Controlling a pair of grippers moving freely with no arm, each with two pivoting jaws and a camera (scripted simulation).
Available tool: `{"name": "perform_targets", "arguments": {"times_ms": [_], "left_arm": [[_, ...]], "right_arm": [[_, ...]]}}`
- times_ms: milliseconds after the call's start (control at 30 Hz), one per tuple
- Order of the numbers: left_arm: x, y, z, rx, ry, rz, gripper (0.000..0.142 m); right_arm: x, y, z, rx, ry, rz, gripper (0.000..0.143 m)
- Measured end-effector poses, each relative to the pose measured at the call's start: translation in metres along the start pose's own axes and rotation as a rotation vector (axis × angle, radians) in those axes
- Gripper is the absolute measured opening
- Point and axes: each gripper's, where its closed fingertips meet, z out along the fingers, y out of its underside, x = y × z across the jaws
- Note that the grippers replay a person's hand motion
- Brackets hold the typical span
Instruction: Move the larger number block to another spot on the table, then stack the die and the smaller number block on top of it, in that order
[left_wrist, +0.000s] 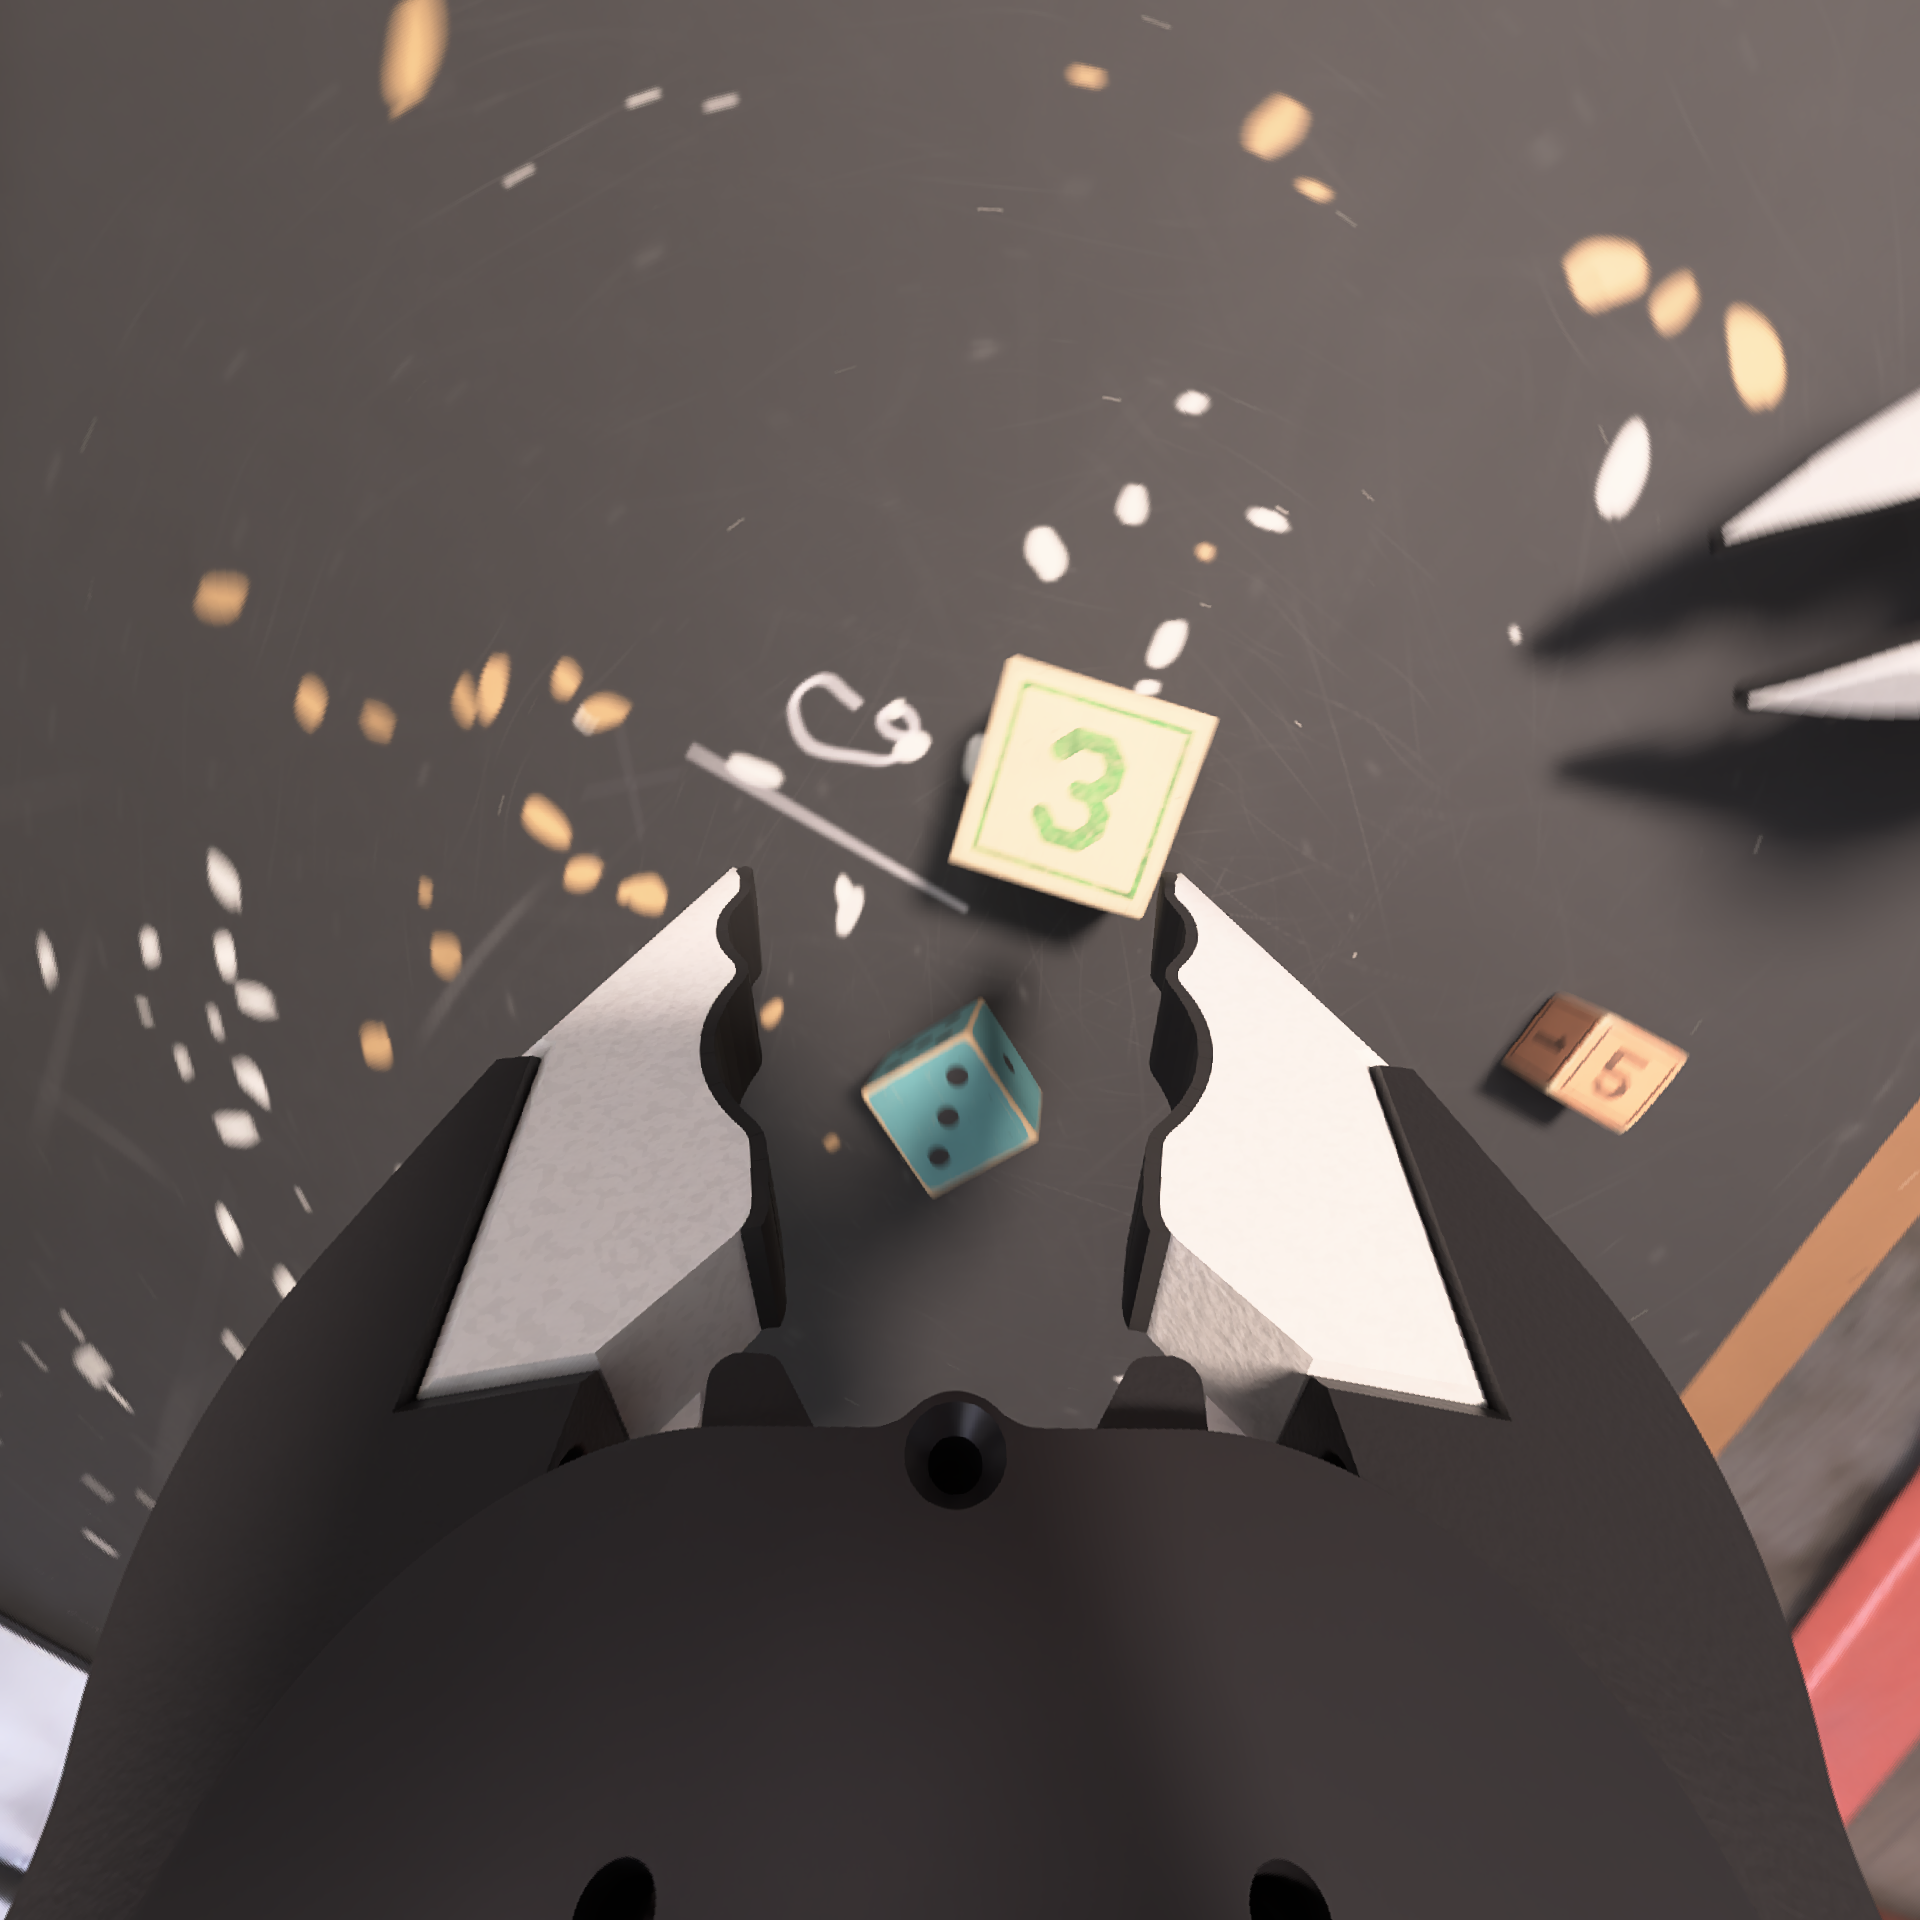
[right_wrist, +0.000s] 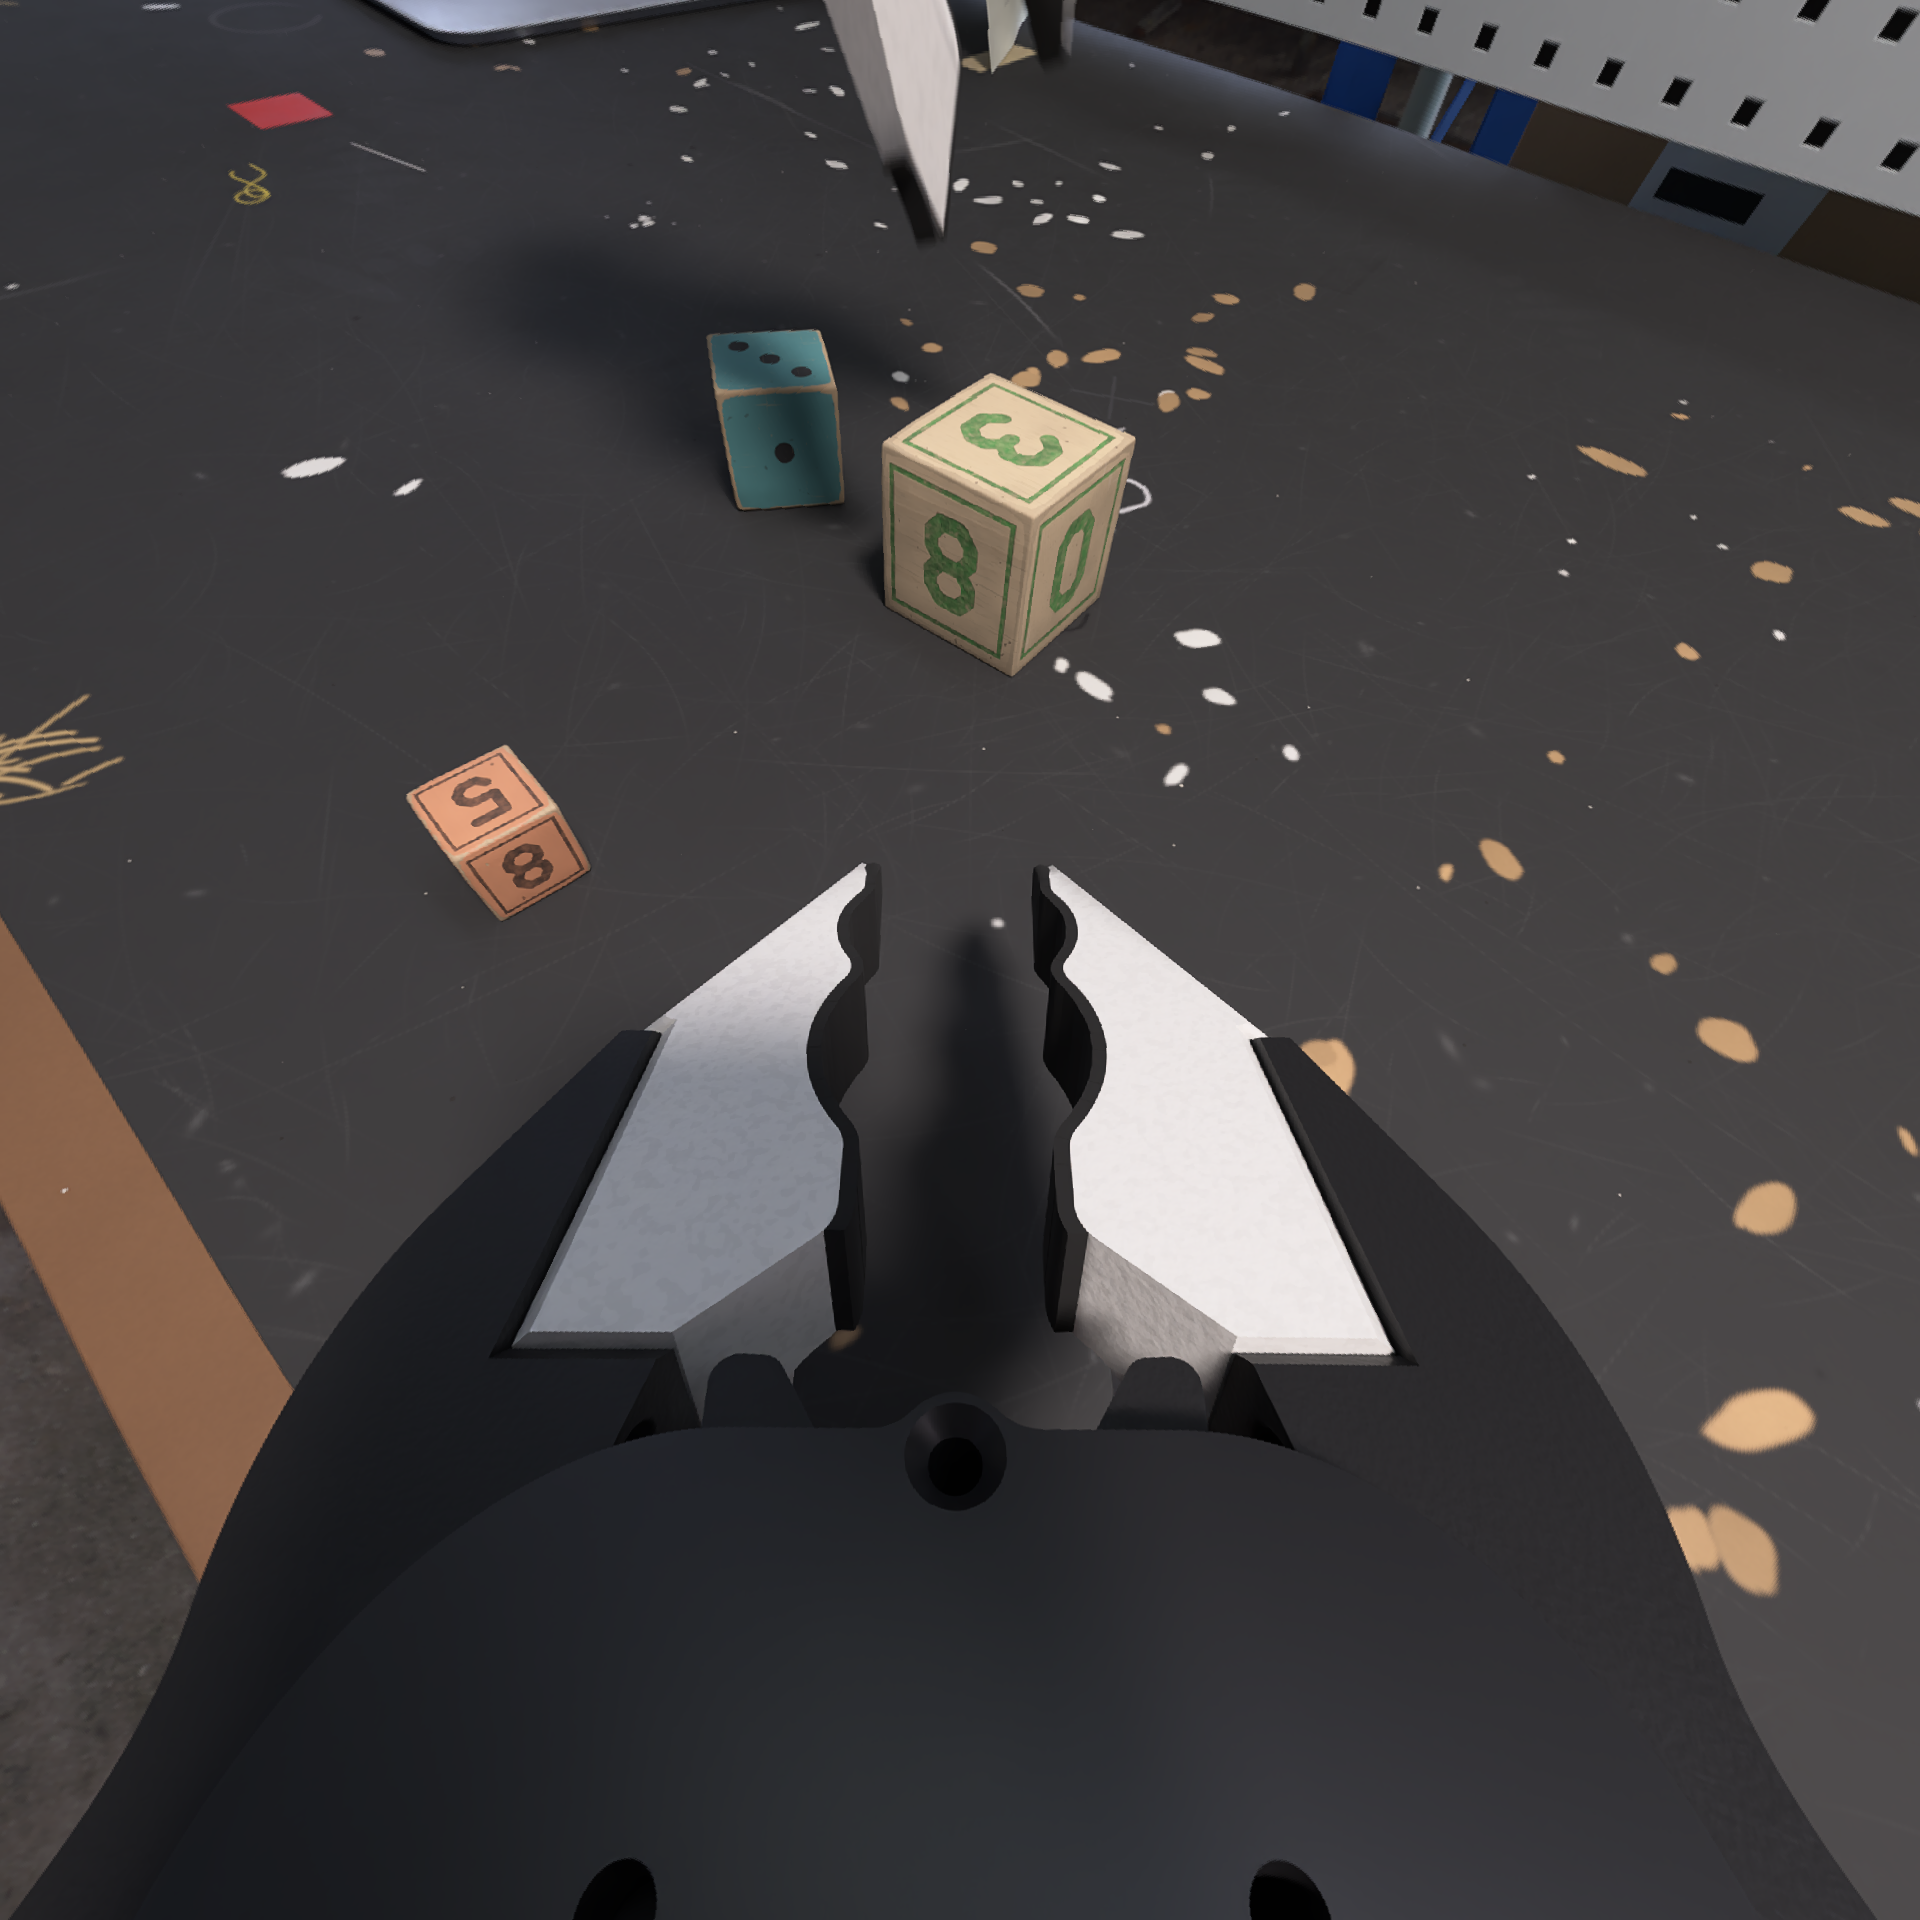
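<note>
My left gripper (left_wrist: 956, 904) hangs above the dark table (left_wrist: 727, 416), looking nearly straight down, jaws spread wide and empty. The teal die (left_wrist: 951, 1096) sits on the table right under the gap between my left fingers, not touched, three pips facing up. Just past it, beyond the fingertips, stands the larger number block (left_wrist: 1081, 784): cream with green numerals, resting flat on the table. From the right wrist view the die (right_wrist: 777, 418) and the larger number block (right_wrist: 1003, 520) stand close beside each other with a narrow gap, not touching. The smaller number block (right_wrist: 499, 831), orange-brown, lies well apart from both, nearer the table's brown edge (right_wrist: 104, 1195) and off to the left of my right gripper (right_wrist: 956, 894). Nothing is stacked; all three sit separately on the table. My right gripper is low and angled across the table toward the blocks, jaws parted to a narrower gap, holding nothing. Its fingertips show in the left wrist view as white points at the right edge (left_wrist: 1829, 592). Table surface is speckled with tan and white paint spots.
</note>
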Motion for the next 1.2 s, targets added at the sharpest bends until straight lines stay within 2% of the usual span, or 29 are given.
{"name": "perform_targets", "arguments": {"times_ms": [67, 133, 200, 400, 567, 633, 733, 833, 1000, 1200], "left_arm": [[-0.012, 0.016, -0.013, 0.014, -0.058, -0.211, 0.076], [-0.018, 0.04, -0.015, -0.019, -0.128, -0.416, 0.069], [-0.009, 0.06, -0.007, -0.054, -0.078, -0.513, 0.067], [-0.003, 0.095, 0.027, -0.137, -0.102, -0.594, 0.072], [0.0, 0.108, 0.053, -0.195, -0.088, -0.604, 0.069], [0.003, 0.11, 0.057, -0.2, -0.072, -0.582, 0.045], [0.004, 0.108, 0.054, -0.212, -0.044, -0.545, 0.044], [0.0, 0.09, 0.036, -0.159, -0.023, -0.413, 0.044], [0.026, 0.033, -0.008, 0.025, 0.129, 0.091, 0.044], [0.024, 0.008, -0.006, -0.118, 0.12, 0.271, 0.044]], "right_arm": [[0.0, 0.0, 0.0, -0.001, 0.0, -0.003, 0.029], [-0.001, 0.0, 0.001, -0.005, -0.003, -0.004, 0.029], [-0.001, 0.001, 0.001, -0.008, -0.006, -0.006, 0.029], [-0.002, 0.003, 0.003, -0.03, -0.012, -0.011, 0.029], [-0.002, 0.002, 0.003, -0.027, -0.01, -0.011, 0.029], [-0.002, 0.002, 0.003, -0.024, -0.011, -0.01, 0.029], [-0.002, 0.002, 0.002, -0.019, -0.011, -0.011, 0.029], [-0.002, 0.001, 0.002, -0.018, -0.011, -0.01, 0.029], [-0.002, 0.002, 0.003, -0.021, -0.016, -0.008, 0.029], [-0.002, 0.002, 0.003, -0.024, -0.014, -0.008, 0.029]]}}
